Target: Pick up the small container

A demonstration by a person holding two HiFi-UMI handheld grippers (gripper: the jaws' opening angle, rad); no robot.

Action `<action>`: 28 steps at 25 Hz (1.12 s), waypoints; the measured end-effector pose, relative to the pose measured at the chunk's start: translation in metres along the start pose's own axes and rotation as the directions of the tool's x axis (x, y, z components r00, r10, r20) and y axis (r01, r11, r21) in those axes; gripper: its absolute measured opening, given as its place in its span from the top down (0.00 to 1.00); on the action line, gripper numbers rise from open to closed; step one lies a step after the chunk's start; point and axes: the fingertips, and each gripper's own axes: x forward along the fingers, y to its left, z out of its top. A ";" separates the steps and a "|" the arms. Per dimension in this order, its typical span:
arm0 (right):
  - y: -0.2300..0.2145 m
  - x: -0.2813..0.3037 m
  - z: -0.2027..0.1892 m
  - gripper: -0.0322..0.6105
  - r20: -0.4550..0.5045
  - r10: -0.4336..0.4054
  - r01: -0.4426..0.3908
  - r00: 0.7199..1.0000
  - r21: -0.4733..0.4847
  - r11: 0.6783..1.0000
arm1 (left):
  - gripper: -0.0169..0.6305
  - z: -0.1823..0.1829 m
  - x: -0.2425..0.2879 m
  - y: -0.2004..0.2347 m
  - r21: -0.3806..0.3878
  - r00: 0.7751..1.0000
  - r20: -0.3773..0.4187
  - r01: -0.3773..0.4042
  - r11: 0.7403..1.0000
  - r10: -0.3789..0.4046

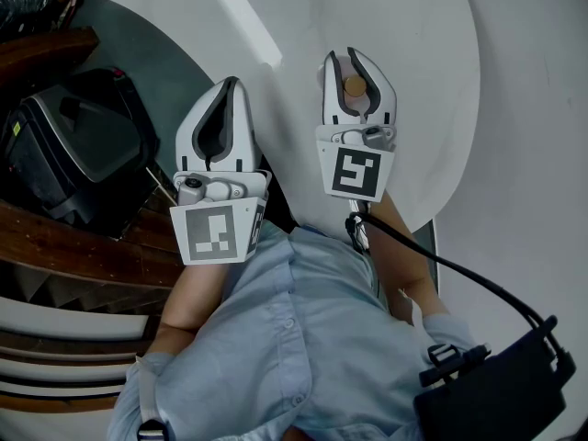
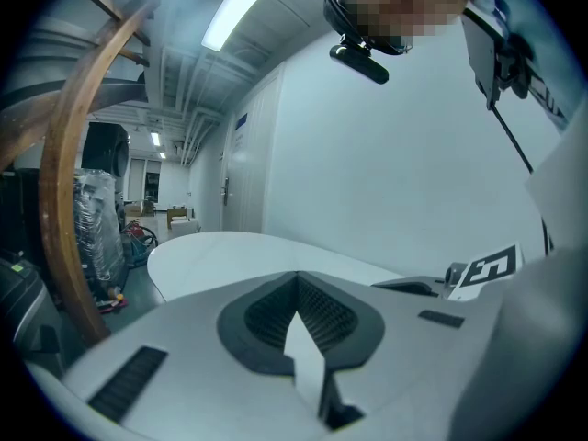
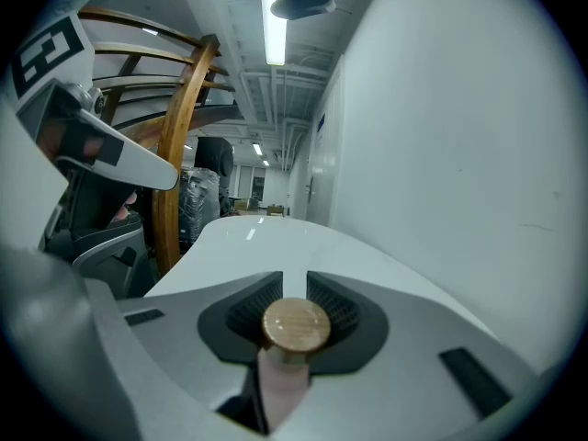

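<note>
The small container (image 3: 296, 326) has a round wooden lid and a pale pinkish body. It sits between the jaws of my right gripper (image 3: 294, 281), which are shut on it, the dark ribbed pads against its sides. From the head view the wooden lid (image 1: 354, 86) shows inside the right gripper (image 1: 342, 58) over the white table (image 1: 413, 35). Whether the container rests on the table I cannot tell. My left gripper (image 1: 231, 83) hangs beside it to the left, over the table's edge. Its jaws meet, shut with nothing between them, as the left gripper (image 2: 296, 277) view shows.
A black chair or case (image 1: 73, 145) and dark wooden rails (image 1: 64, 251) stand at the left, off the table. A curved wooden frame (image 2: 73, 154) rises left of the left gripper. A white wall (image 3: 459, 136) runs along the table's right side.
</note>
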 end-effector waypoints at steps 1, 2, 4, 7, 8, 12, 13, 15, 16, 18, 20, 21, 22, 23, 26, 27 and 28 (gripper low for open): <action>0.000 0.000 0.000 0.83 0.000 0.006 -0.006 1.000 0.000 1.000 | 0.98 0.001 0.000 0.000 0.000 1.000 0.002 0.000 1.000 0.000; 0.000 0.000 0.000 0.83 0.000 0.012 -0.012 1.000 -0.002 1.000 | 0.98 0.003 -0.001 -0.001 -0.001 1.000 0.004 0.000 1.000 0.000; 0.001 0.001 0.001 0.83 -0.001 0.018 -0.018 1.000 -0.001 1.000 | 0.98 0.006 -0.002 -0.002 -0.013 1.000 0.005 -0.003 1.000 0.003; 0.001 0.001 0.001 0.83 -0.006 0.026 -0.026 1.000 0.010 1.000 | 0.98 0.009 -0.004 -0.003 -0.005 1.000 0.014 -0.001 1.000 0.001; 0.001 0.000 0.001 0.84 -0.007 0.030 -0.030 1.000 0.013 0.999 | 0.97 0.010 -0.005 -0.003 0.001 1.000 0.018 -0.001 1.000 0.001; 0.001 -0.002 0.007 0.84 0.006 0.043 -0.043 0.999 0.017 0.999 | 0.98 0.015 -0.006 -0.008 -0.014 1.000 0.023 -0.012 1.000 0.012; 0.000 -0.002 0.010 0.84 0.015 0.044 -0.044 0.999 0.021 0.999 | 0.98 0.016 -0.006 -0.009 -0.029 1.000 0.021 -0.018 0.999 0.018; 0.001 -0.004 0.018 0.84 0.036 0.044 -0.046 0.998 0.030 0.999 | 0.98 0.019 -0.009 -0.009 -0.025 0.999 0.032 -0.022 0.999 0.023; 0.001 -0.006 0.023 0.84 0.046 0.045 -0.047 0.998 0.032 0.998 | 0.98 0.021 -0.011 -0.008 -0.006 0.999 0.044 -0.019 1.000 0.020; 0.002 -0.010 0.034 0.84 0.061 0.048 -0.050 0.997 0.035 0.998 | 0.98 0.028 -0.016 -0.008 0.015 0.998 0.066 -0.019 1.000 0.018; 0.001 -0.016 0.045 0.84 0.073 0.051 -0.054 0.996 0.039 0.998 | 0.98 0.035 -0.019 -0.010 0.006 0.997 0.077 -0.026 1.000 0.026; -0.002 -0.019 0.050 0.84 0.081 0.052 -0.056 0.995 0.042 0.998 | 0.97 0.039 -0.020 -0.013 0.000 0.996 0.084 -0.031 1.000 0.031; -0.004 -0.022 0.055 0.84 0.090 0.053 -0.057 0.995 0.045 0.997 | 0.97 0.043 -0.021 -0.015 0.000 0.995 0.094 -0.034 0.999 0.034; -0.006 -0.025 0.061 0.84 0.100 0.053 -0.058 0.994 0.046 0.997 | 0.98 0.048 -0.022 -0.018 -0.003 0.994 0.104 -0.038 0.999 0.038; -0.011 -0.038 0.077 0.84 0.134 0.055 -0.062 0.989 0.052 0.997 | 0.98 0.060 -0.028 -0.028 0.013 0.989 0.141 -0.039 0.999 0.037; -0.013 -0.043 0.083 0.84 0.143 0.056 -0.064 0.988 0.053 0.997 | 0.98 0.064 -0.031 -0.031 0.024 0.987 0.155 -0.036 0.999 0.032; -0.013 -0.050 0.090 0.83 0.151 0.058 -0.066 0.987 0.051 0.997 | 0.98 0.069 -0.035 -0.035 0.024 0.986 0.167 -0.033 0.999 0.029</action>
